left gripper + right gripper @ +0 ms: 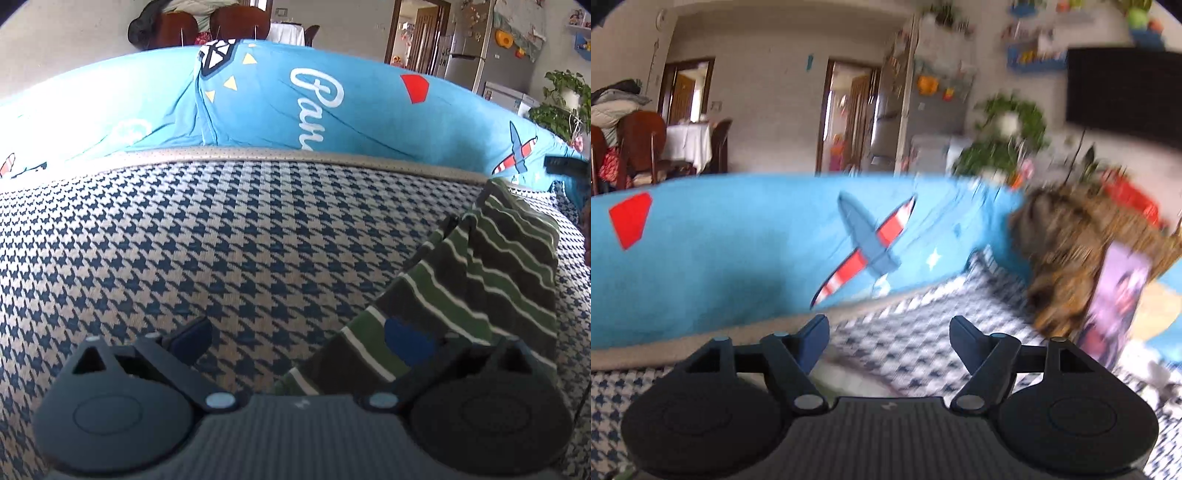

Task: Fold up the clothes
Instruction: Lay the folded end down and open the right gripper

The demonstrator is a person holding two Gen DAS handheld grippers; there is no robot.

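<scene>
A green and dark striped garment [480,273] lies bunched on the houndstooth seat [221,240], at the right of the left wrist view. My left gripper [299,339] is open wide and low over the seat. Its right finger pad [406,343] shows blue against the garment's near edge, with cloth lying around it. Its left finger [192,332] is over bare seat. In the right wrist view my right gripper [888,332] stands open above the houndstooth seat [916,350], with nothing between its fingers. I do not see the garment in that view.
A long blue printed cushion [332,110] [738,258] runs along the back of the seat. At the right end sit a blurred brown furry thing [1063,251] and a purple picture card [1115,295]. Chairs, doors, a fridge and plants stand behind.
</scene>
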